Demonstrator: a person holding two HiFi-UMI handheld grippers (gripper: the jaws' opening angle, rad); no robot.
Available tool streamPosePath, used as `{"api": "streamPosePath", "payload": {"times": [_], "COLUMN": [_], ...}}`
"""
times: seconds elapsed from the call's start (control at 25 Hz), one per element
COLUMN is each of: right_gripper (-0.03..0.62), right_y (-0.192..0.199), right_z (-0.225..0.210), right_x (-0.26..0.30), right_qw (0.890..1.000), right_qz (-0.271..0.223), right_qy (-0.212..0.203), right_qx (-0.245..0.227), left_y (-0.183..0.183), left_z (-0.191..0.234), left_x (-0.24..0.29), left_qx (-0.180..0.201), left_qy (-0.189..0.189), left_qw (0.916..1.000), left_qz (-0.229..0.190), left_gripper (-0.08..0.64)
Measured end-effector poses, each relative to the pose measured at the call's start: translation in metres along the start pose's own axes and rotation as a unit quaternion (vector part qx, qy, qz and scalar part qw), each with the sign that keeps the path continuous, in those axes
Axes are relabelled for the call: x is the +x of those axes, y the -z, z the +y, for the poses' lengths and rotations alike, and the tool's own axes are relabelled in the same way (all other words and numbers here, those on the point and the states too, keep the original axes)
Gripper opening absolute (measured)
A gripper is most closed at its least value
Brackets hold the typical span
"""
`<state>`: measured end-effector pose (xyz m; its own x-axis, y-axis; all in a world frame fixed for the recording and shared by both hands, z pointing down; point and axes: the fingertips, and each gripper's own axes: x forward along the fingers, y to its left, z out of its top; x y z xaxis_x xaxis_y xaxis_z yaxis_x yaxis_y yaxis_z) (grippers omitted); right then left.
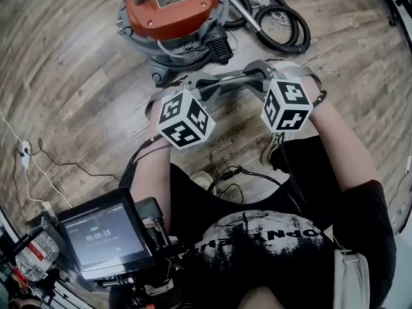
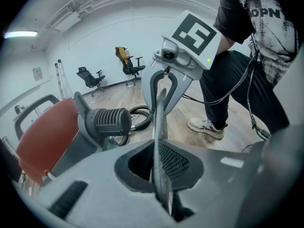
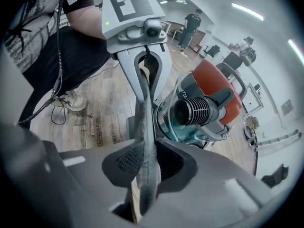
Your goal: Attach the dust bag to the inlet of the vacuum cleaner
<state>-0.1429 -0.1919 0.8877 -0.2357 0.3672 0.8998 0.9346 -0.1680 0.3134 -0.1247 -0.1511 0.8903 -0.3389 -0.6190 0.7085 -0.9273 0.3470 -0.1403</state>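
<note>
The dust bag (image 1: 226, 80) is a flat grey sheet stretched between my two grippers, just in front of the vacuum cleaner (image 1: 170, 8) with its orange-red top. My left gripper (image 1: 201, 87) is shut on one end of the bag and my right gripper (image 1: 259, 74) on the other. In the left gripper view the bag (image 2: 159, 127) runs edge-on from my jaws (image 2: 160, 167) to the right gripper (image 2: 164, 85). The right gripper view shows the same strip (image 3: 145, 127) between its jaws (image 3: 145, 167). The vacuum's black ribbed port (image 3: 197, 110) lies just beyond, to the right.
A coiled black hose (image 1: 277, 21) lies right of the vacuum on the wooden floor. A screen device (image 1: 103, 237) hangs at my chest, and a cable with a plug strip (image 1: 24, 153) sits at the left. Office chairs (image 2: 90, 77) and a person (image 3: 192, 23) are far off.
</note>
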Motion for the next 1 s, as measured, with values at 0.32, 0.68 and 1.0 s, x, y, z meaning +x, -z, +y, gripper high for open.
{"api": "streamPosePath", "payload": {"times": [0.32,0.68,1.0], "right_gripper": [0.035,0.034,0.037], "right_y": [-0.007,-0.020,-0.028], "right_z": [-0.019,-0.047,-0.060], "right_x": [-0.017,-0.034,-0.038], "right_qw": [1.000,1.000,0.999], "right_qz": [-0.013,-0.028,-0.025], "right_qy": [-0.004,0.010,0.018], "right_qx": [0.004,-0.004,-0.029], "left_y": [-0.015,-0.031,-0.033], "left_z": [0.015,0.039,0.049], "left_x": [-0.014,-0.033,-0.042], "left_qx": [-0.005,-0.012,-0.018], "left_qy": [-0.023,-0.043,-0.053], "left_qw": [0.9997,0.9990,0.9984], "left_qz": [-0.011,-0.006,0.000], "left_gripper": [0.026,0.026,0.026]}}
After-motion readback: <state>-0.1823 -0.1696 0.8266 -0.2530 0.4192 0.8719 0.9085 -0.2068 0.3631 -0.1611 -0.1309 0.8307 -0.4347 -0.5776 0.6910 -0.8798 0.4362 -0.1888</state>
